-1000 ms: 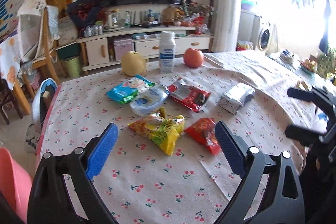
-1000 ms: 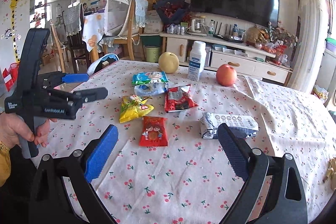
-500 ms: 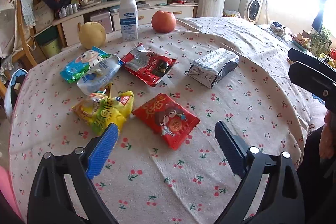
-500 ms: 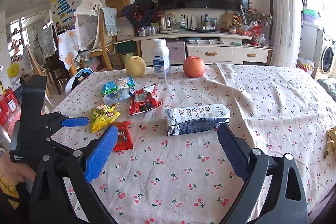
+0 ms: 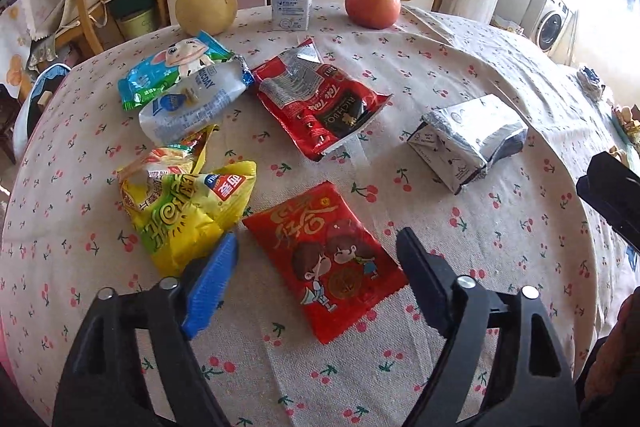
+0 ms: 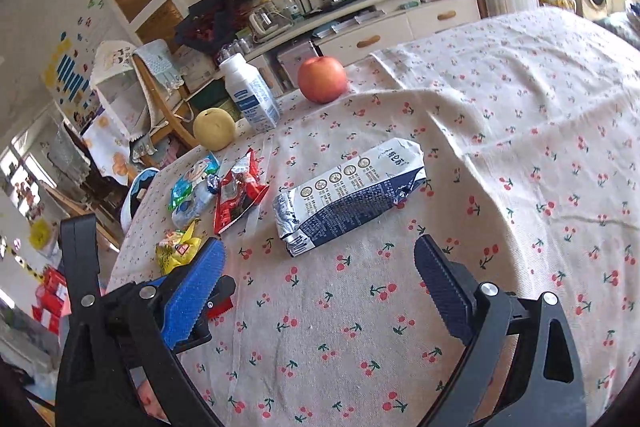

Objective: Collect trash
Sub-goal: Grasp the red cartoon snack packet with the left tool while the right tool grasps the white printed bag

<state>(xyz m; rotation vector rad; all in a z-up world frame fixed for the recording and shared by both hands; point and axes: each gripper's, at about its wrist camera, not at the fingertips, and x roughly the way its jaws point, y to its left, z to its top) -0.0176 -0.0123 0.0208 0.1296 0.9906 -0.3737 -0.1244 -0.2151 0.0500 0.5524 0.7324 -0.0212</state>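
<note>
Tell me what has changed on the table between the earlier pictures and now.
The left tongs came down around the red cartoon packet, jaws just closing, not pressing it. The right tongs moved toward the silver carton, open. Nothing is held. Wrappers and fruit lie unmoved.

Both grippers drop closer to the table

The left gripper (image 5: 316, 259) now straddles the red packet (image 5: 324, 259), its jaws narrowing without touching it; the right gripper (image 6: 320, 279) tilts toward the silver carton (image 6: 352, 195).
</note>
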